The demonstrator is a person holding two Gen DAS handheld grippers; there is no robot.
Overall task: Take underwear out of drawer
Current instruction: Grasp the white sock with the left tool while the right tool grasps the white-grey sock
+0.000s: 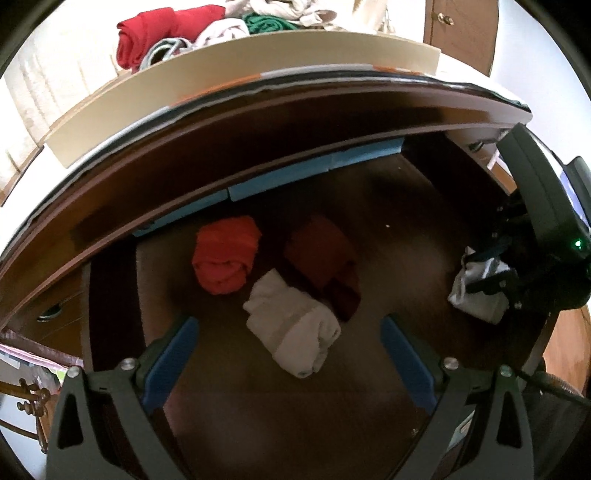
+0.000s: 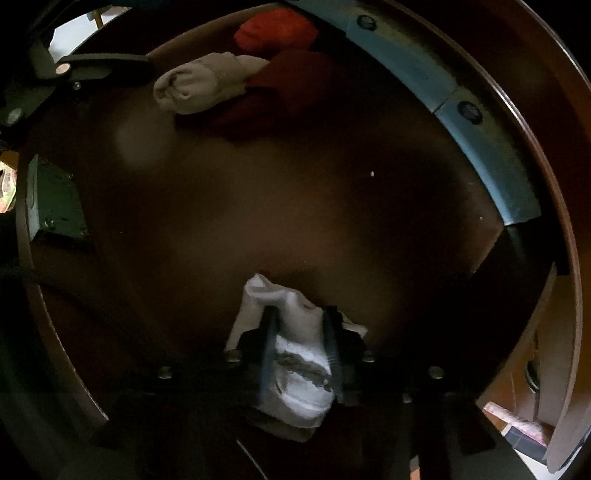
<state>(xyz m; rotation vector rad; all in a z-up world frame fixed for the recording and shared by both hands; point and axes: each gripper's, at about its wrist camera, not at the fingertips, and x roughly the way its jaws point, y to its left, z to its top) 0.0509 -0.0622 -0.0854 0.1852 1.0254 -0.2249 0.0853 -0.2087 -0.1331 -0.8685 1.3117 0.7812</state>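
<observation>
White cotton underwear with a grey band, bunched into a loose roll, sits on the dark wooden floor of the open drawer, pinched between the two dark fingers of the right gripper, whose pads press into the cloth from both sides. The right wrist view shows this grip from above; the left wrist view shows the same bundle from the side, at the drawer's right end, partly covered by the gripper's black body. Farther along the drawer lie a cream rolled garment, a dark red folded one touching it, and a bright red roll beside them. The left gripper hangs over the drawer with its blue-padded fingers spread wide, holding nothing. Only the left view shows the dresser top, with a pale tray carrying red, green and cream clothes.
</observation>
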